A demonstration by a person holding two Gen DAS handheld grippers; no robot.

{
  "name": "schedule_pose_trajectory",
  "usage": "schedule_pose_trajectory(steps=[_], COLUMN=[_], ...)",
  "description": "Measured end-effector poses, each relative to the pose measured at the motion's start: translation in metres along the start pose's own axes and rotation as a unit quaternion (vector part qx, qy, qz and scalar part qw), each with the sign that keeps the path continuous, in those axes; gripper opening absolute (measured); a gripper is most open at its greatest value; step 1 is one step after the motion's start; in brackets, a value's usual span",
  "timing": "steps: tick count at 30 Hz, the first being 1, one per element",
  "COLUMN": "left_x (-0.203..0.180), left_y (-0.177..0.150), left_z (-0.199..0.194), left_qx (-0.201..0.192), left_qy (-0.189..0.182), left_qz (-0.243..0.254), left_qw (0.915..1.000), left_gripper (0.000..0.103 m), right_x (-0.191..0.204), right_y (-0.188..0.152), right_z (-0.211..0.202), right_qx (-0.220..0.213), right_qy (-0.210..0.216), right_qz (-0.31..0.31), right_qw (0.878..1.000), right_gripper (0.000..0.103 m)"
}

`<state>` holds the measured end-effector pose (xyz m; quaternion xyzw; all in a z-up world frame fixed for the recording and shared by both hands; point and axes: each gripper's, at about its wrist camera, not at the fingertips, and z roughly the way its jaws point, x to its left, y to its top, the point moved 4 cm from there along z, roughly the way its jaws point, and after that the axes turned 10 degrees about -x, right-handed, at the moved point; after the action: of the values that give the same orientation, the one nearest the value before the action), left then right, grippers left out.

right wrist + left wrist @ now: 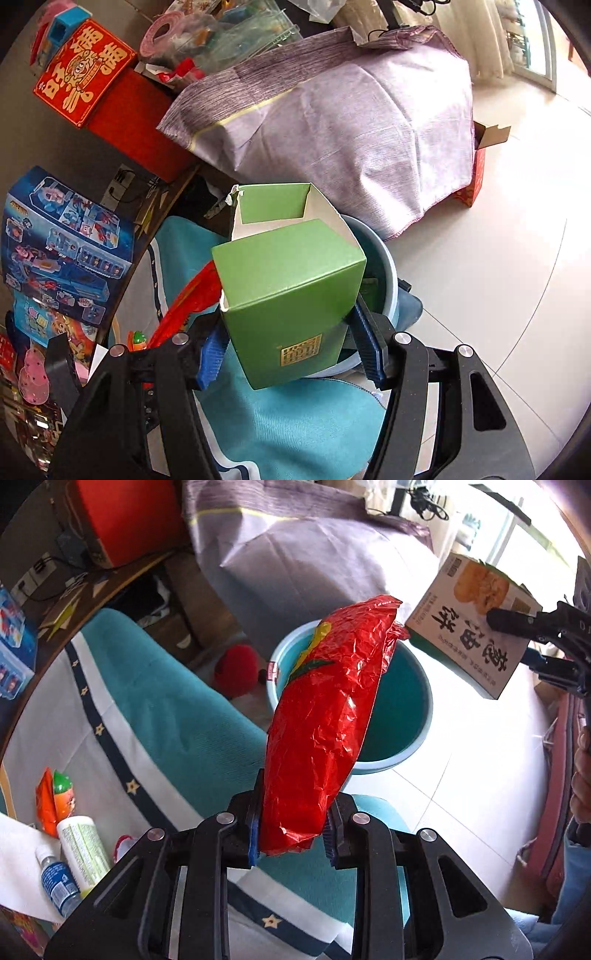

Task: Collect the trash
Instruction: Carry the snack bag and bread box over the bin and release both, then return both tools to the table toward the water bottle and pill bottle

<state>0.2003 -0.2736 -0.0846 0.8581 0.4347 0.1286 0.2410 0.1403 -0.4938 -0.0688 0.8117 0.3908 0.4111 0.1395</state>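
**Op:** On my left, the left gripper (291, 834) is clamped on the bottom end of a red wrapper (325, 716). It's crinkly foil, very light by the look of it, and it stands up out of the jaws on its own creases. It hangs over the blue bin (402, 716) on the floor.

**Spotter:** Will it slip?

**Op:** I judge it slick, so I'd pinch across a fold near the end, as now, not on a flat face. It should drop easily, maybe flutter.

**Spotter:** And the right side?

**Op:** The right gripper (291, 354) is clenched on a green carton (291, 288), pads on opposite side walls, low on the box. Top flap open, looks empty, so light but stiff. Squeeze too hard and thin card would likely buckle. In the left view the carton (476, 627) sits just above and beyond the bin's far rim.

**Spotter:** The bin from the right?

**Op:** Its rim (388, 266) shows just behind the carton.
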Motion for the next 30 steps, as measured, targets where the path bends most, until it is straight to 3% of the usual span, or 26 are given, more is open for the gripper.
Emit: schedule_pose_trajectory(steps=[6, 9, 11, 13, 19, 26, 30], left_x=[-0.021, -0.027, -0.026, -0.026, -0.017, -0.002, 0.005], left_y=[0.013, 0.021, 0.026, 0.03, 0.032, 0.024, 0.021], left_z=[0.036, 0.044, 0.046, 0.047, 0.048, 0.042, 0.036], left_qx=[0.031, 0.03, 0.021, 0.013, 0.016, 0.01, 0.005], left_qy=[-0.017, -0.018, -0.013, -0.011, -0.005, -0.006, -0.009], left_qz=[0.021, 0.022, 0.02, 0.018, 0.003, -0.019, -0.033], left_qw=[0.9992, 0.9992, 0.9995, 0.9997, 0.9999, 0.9997, 0.9994], left_gripper=[0.033, 0.056, 0.084, 0.089, 0.094, 0.097, 0.097], right_x=[-0.01, -0.012, -0.012, -0.012, -0.011, -0.004, -0.001], right_y=[0.015, 0.017, 0.016, 0.015, 0.01, -0.004, -0.008], right_z=[0.014, 0.024, 0.03, 0.036, 0.048, 0.065, 0.066], right_qx=[-0.007, 0.003, 0.009, 0.014, 0.028, 0.056, 0.06], right_qy=[-0.012, -0.014, -0.016, -0.018, -0.023, -0.024, -0.027], right_qz=[0.001, 0.0, -0.002, -0.003, -0.008, -0.015, -0.014], right_qw=[1.0, 1.0, 1.0, 1.0, 0.999, 0.998, 0.998], right_gripper=[0.058, 0.058, 0.058, 0.059, 0.06, 0.073, 0.074])
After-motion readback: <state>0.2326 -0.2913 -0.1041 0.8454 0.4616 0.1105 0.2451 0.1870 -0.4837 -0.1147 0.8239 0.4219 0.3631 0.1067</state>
